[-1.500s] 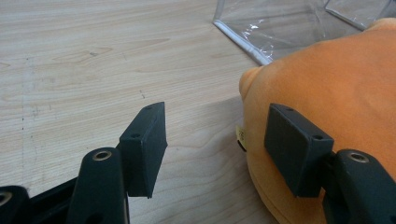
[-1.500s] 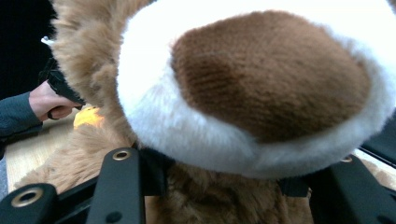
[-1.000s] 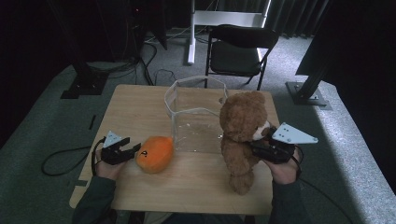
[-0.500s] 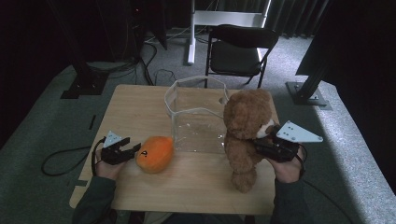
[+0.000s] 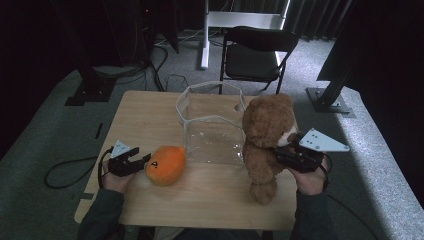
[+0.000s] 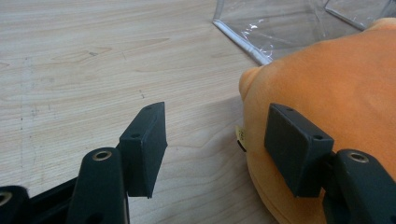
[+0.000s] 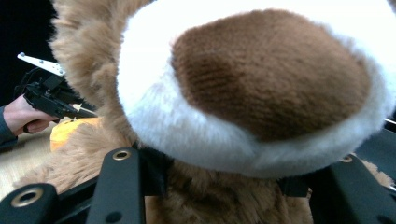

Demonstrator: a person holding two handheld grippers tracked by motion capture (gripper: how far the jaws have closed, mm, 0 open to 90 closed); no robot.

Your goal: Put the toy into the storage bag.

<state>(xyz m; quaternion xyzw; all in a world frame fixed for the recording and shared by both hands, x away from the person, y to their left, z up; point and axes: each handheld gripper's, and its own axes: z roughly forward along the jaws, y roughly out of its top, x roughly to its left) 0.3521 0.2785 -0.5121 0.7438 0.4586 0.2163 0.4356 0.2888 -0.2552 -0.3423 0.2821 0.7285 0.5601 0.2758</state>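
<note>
Stood upright near the table's (image 5: 145,117) 4 o'clock edge: brown teddy bear (image 5: 265,140), neck squeezed tight by the right gripper (image 5: 286,155). Lay at 8 o'clock, just beside the clear box (image 5: 212,122): orange plush toy (image 5: 166,164). Gaped wide at the toy's 9 o'clock side, gripping nothing: left gripper (image 5: 142,161)

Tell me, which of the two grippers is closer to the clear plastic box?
Left. The left gripper sits beside the orange plush, which is next to the clear box. The right gripper is behind the teddy bear.
</note>
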